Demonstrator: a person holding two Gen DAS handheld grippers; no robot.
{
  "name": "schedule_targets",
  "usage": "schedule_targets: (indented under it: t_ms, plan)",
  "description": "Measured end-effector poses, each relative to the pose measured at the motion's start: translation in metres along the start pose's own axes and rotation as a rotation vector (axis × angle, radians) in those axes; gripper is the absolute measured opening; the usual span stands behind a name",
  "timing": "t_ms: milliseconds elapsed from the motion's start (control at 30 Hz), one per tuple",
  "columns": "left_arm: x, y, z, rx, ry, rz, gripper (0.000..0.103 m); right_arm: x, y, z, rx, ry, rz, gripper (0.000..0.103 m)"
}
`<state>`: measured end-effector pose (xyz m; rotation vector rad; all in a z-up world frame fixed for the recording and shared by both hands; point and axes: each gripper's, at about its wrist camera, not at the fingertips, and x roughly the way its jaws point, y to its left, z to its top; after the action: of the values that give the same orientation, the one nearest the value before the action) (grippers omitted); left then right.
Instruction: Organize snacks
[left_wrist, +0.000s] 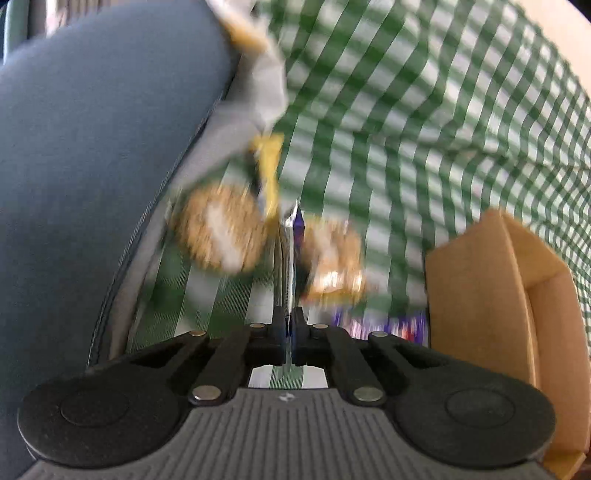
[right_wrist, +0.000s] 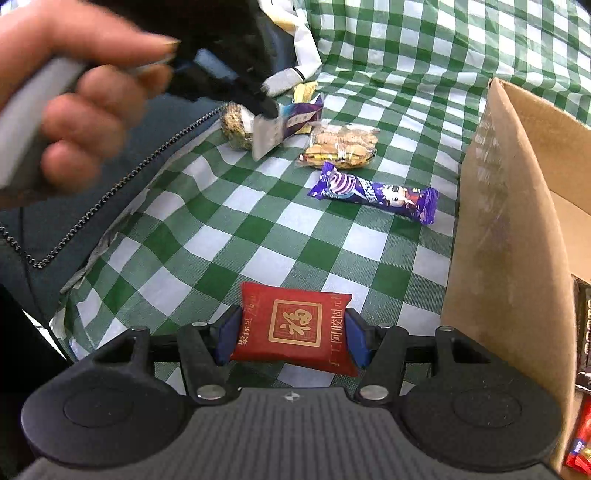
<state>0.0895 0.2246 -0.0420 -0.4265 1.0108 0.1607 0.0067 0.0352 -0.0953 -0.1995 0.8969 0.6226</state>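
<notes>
Both jaws grip: left gripper (left_wrist: 289, 325) a purple wrapper (left_wrist: 291, 254), right gripper (right_wrist: 291, 338) a red packet (right_wrist: 293, 328).

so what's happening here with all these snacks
A person is sorting snacks on a green checked cloth with a gripper in each hand. The right gripper is shut on a red packet. The left gripper pinches a purple-and-silver wrapper. A purple candy bar and biscuit pack lie loose beside a cardboard box.
</notes>
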Motion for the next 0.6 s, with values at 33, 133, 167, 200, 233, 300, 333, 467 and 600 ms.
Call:
schedule_targets:
  t_ms: [33, 133, 167, 200, 233, 300, 333, 467, 600]
  plan:
    - [0.0, 0.004, -0.006, -0.016, 0.039, 0.001, 0.002, -0.002, 0.0, 0.0, -0.003, -0.002, 0.001, 0.061]
    - [0.002, 0.018, -0.019, -0.064, 0.129, 0.0, 0.002, -0.006, 0.002, -0.002, -0.007, -0.01, 0.002, 0.061]
    - [0.004, 0.021, -0.021, -0.074, 0.153, -0.002, 0.003, -0.007, 0.002, -0.003, -0.006, -0.011, 0.001, 0.061]
    - [0.006, 0.023, -0.022, -0.076, 0.169, 0.009, 0.012, -0.008, 0.003, -0.003, -0.006, -0.012, 0.003, 0.061]
    - [0.008, 0.025, -0.023, -0.07, 0.184, 0.027, 0.022, -0.009, 0.003, -0.004, -0.007, -0.013, 0.004, 0.061]
    - [0.007, 0.025, -0.022, -0.052, 0.168, 0.063, 0.044, -0.01, 0.004, -0.004, -0.005, -0.014, 0.005, 0.061]
    - [0.005, 0.023, -0.019, -0.043, 0.141, 0.066, 0.044, -0.01, 0.004, -0.004, -0.003, -0.014, 0.006, 0.061]
    - [0.012, 0.012, -0.01, -0.028, 0.097, 0.072, 0.044, -0.009, 0.005, -0.005, -0.007, -0.016, 0.004, 0.061]
    - [0.03, -0.011, -0.007, 0.092, 0.094, 0.165, 0.045, -0.008, 0.004, -0.004, -0.001, -0.014, 0.009, 0.061]
